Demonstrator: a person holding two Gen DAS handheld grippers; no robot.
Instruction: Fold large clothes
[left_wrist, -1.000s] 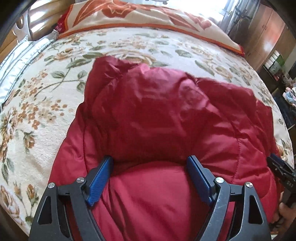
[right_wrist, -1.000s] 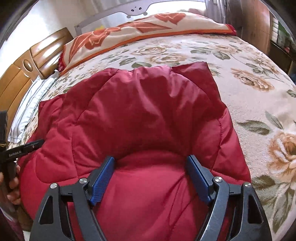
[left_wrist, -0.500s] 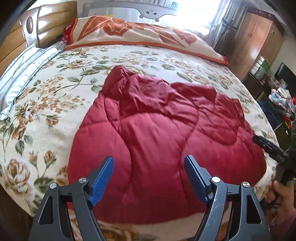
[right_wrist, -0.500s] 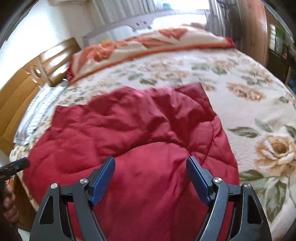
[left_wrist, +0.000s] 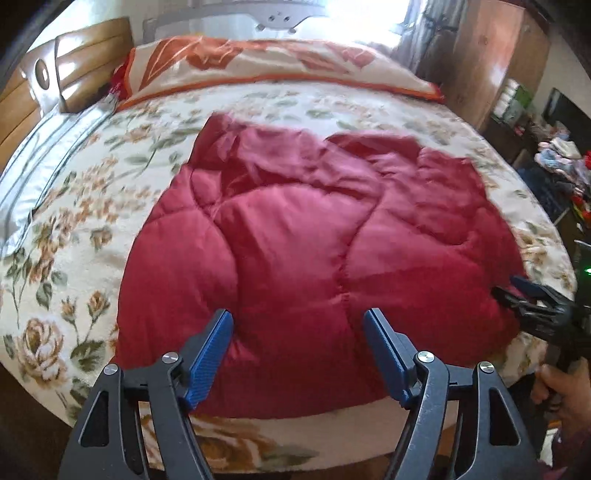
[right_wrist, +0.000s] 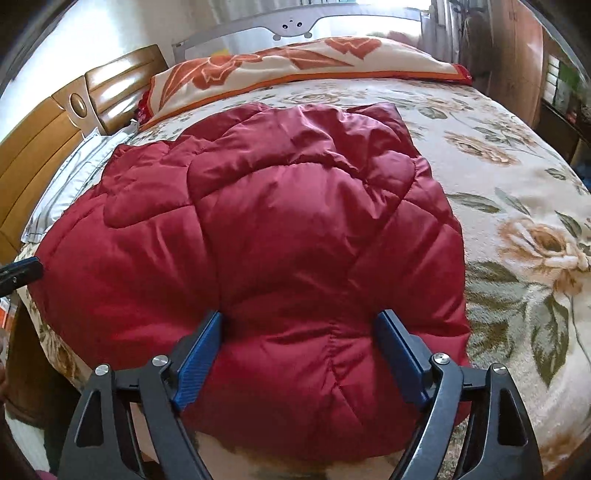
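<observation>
A large red quilted jacket (left_wrist: 314, 240) lies folded on a floral bed; it also shows in the right wrist view (right_wrist: 258, 240). My left gripper (left_wrist: 299, 332) is open and empty, held above the jacket's near edge. My right gripper (right_wrist: 299, 332) is open, its blue pads on either side of a puffed part of the jacket's near edge, not closed on it. The right gripper also shows at the right of the left wrist view (left_wrist: 532, 299). The tip of the left gripper shows at the left edge of the right wrist view (right_wrist: 18, 273).
The floral bedspread (left_wrist: 74, 221) surrounds the jacket. An orange-flowered pillow (left_wrist: 277, 66) and a wooden headboard (right_wrist: 55, 122) are at the far end. A wooden wardrobe (left_wrist: 491, 55) and a cluttered area (left_wrist: 554, 158) stand to the right.
Both grippers have pulled back and up from the jacket. The jacket now lies flatter on the bed, with more of the bed in view.
</observation>
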